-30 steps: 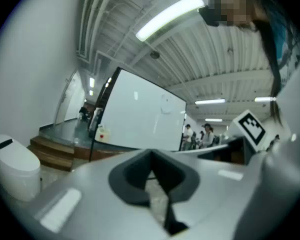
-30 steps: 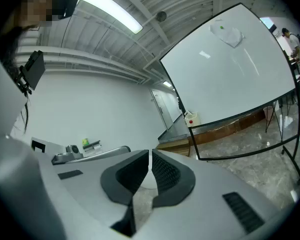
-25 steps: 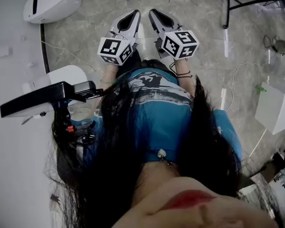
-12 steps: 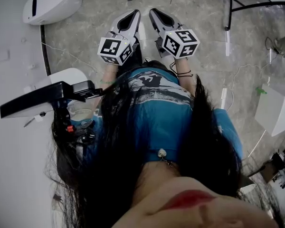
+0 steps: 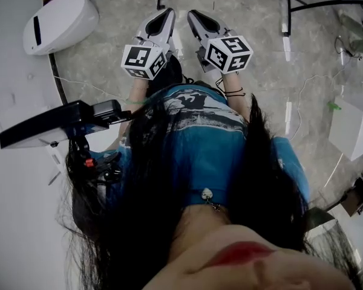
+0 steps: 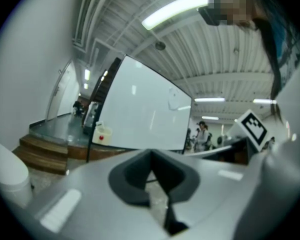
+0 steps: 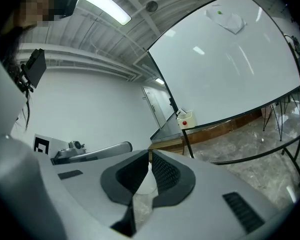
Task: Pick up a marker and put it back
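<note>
No marker shows in any view. In the head view my left gripper [image 5: 162, 14] and right gripper [image 5: 193, 16] are held side by side in front of the person's blue shirt, pointing away over the marble floor. Both are shut with nothing between their jaws. The left gripper view shows the left gripper [image 6: 151, 155] with its dark pads [image 6: 130, 176] meeting at the tip, and a whiteboard [image 6: 140, 119] beyond. In the right gripper view my right gripper [image 7: 150, 156] is likewise shut, and the same whiteboard [image 7: 225, 69] stands tilted on a black frame.
A small white box with a red dot [image 7: 186, 119] hangs at the whiteboard's lower corner. On the floor lie a white rounded device [image 5: 57, 23] at upper left, black stand legs [image 5: 302, 6] at upper right and a white box [image 5: 354, 132] at right. A black flat device [image 5: 48, 124] juts out left.
The head view has shifted a little, so the floor objects sit slightly lower and further left. Both grippers stay shut, side by side.
</note>
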`<state>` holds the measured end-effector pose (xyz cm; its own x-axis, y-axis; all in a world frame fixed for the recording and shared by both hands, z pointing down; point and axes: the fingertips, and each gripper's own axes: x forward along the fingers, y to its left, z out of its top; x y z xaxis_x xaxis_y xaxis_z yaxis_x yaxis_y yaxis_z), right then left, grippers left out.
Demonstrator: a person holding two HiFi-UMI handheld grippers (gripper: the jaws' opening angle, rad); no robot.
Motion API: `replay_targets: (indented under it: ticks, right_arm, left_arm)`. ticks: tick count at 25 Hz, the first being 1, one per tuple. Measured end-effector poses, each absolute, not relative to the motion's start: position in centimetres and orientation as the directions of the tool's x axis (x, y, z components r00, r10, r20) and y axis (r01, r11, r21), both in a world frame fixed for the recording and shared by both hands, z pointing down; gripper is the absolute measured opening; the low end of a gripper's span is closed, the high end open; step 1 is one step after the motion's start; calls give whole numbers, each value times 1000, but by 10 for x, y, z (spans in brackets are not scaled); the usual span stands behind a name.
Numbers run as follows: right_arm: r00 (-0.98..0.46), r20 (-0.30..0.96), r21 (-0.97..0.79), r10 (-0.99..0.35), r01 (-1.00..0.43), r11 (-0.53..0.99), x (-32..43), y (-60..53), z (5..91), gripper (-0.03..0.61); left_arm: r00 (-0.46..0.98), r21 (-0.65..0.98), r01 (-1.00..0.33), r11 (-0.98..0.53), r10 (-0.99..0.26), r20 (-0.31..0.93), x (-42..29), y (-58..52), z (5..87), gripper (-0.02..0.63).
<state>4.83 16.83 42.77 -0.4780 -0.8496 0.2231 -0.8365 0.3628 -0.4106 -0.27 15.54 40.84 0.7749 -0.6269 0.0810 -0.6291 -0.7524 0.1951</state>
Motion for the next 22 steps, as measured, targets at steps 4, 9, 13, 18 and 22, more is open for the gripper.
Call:
replay_targets:
  ticks: [4,9,13,18,22]
  right_arm:
    - [-469,234,-408,-852,-843,352,14,94,434,26]
    - [-474,248,-403,-845,-844,355,-50,-3,455,26]
    - [-473,250,-389,-845,-848,360,-53,-19,441,26]
    - [-446,261,-378,-856,-863,334,-32,-16,431,26]
    - [-431,258,-373,-865,-870,323,-24,-19,429,26]
  left_arm:
    - [784,191,-619,-762,-615,86,-38,83,411,2]
    - [783,197,-620,-760,-615,90,-104,-17,430,0]
    - [776,204,-627,-752,-624,87,-109,-38,420,1]
    - [793,209,-606,-767,-603,87,-91,-33,411,1]
    - [796,217,-602,-768,-599,87,-87,-30,413,0]
